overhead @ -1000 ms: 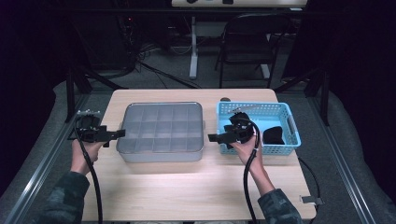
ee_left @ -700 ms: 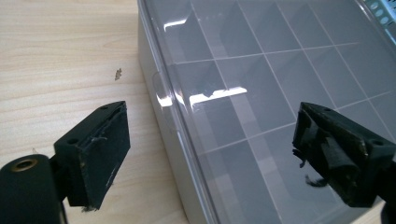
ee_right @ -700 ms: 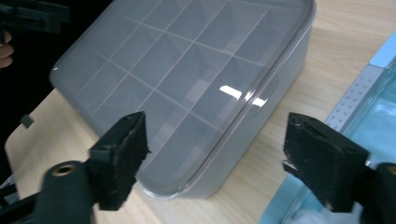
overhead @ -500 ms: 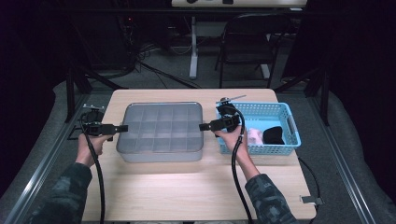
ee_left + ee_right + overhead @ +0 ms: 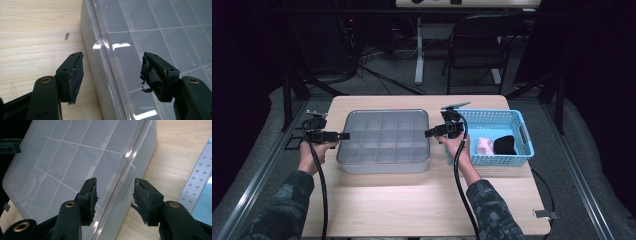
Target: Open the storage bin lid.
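Tabletop box (image 5: 383,141) edges between fingers (image 5: 74,75)

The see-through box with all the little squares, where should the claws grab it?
Probably by the lid's rim on the two short ends of the compartment box. It is wide and flat, so the left claw and the right claw each straddle an end edge, not yet pressing.

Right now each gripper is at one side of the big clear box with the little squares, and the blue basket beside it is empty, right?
Not quite. The blue basket is not empty: the high view shows a pink thing and a black thing lying in it. The rest holds: the left gripper is at one side of the clear box and the right gripper at the other.
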Available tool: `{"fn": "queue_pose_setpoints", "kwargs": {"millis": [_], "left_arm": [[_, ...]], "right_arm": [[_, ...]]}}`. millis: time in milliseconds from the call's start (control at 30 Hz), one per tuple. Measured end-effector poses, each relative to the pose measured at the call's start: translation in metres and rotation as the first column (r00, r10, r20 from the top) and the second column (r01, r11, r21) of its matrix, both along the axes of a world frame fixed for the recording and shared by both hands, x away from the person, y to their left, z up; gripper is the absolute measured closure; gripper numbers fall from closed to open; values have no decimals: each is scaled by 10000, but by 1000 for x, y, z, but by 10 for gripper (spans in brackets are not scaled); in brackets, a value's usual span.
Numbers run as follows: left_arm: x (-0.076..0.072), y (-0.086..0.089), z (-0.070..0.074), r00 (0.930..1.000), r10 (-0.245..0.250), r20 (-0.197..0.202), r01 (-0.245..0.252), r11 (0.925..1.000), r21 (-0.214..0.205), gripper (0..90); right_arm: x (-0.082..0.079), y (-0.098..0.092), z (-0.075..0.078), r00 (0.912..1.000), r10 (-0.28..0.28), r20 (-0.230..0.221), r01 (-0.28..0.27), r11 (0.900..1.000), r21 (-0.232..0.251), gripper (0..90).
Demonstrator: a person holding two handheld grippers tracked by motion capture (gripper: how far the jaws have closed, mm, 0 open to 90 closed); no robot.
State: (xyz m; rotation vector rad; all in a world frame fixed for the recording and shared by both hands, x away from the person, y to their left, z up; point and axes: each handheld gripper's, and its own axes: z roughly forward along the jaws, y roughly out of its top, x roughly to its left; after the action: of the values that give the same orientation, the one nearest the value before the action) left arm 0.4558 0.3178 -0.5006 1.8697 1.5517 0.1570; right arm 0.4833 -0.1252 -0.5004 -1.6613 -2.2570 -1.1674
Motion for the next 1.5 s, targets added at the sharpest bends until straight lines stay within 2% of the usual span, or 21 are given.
{"fn": "queue_pose_setpoints", "kwargs": {"millis": [33,100,200,233,667,800,833,1000,1233,1400,1467,1500], "left_arm": [[0,0,-1,10000,-54,-4,54,10000,37,401],[0,-1,-2,10000,-94,3,94,10000,1,409],[0,-1,-2,9999,-149,40,149,9999,-22,455],[0,-1,-2,9998,-189,63,189,9998,-49,458],[-2,-1,-1,10000,46,-59,-47,9998,-196,486],[-4,1,2,9999,-34,126,33,10000,57,568],[-4,1,2,9999,-48,130,46,9999,100,579],[-4,0,3,9999,-79,89,77,9997,219,580],[-3,2,1,10000,29,51,-29,10000,-55,577],[-3,1,2,10000,49,23,-49,10000,0,578],[-4,1,3,10000,65,38,-65,10000,40,585],[-4,2,4,10000,36,55,-36,9999,126,625]], "right_arm": [[1,0,-1,9999,62,-81,-63,9999,-96,549],[2,1,-4,9999,10,-133,-8,9999,122,561],[2,2,-6,9997,51,-254,-50,10000,38,571],[2,3,-6,9998,13,-191,-11,10000,78,596],[1,2,-7,10000,27,25,-27,10000,18,594],[1,3,-7,10000,57,-4,-57,10000,-21,594],[1,2,-8,10000,43,-59,-42,9999,113,597],[1,1,-9,9999,-14,-154,18,9996,266,605],[1,0,-10,9999,-92,-97,96,9990,425,610],[0,0,-11,9998,-205,-82,209,9985,516,616],[0,0,-11,9997,-231,-117,237,9982,552,618],[-1,0,-11,9996,-246,-126,253,9980,577,620]]}}
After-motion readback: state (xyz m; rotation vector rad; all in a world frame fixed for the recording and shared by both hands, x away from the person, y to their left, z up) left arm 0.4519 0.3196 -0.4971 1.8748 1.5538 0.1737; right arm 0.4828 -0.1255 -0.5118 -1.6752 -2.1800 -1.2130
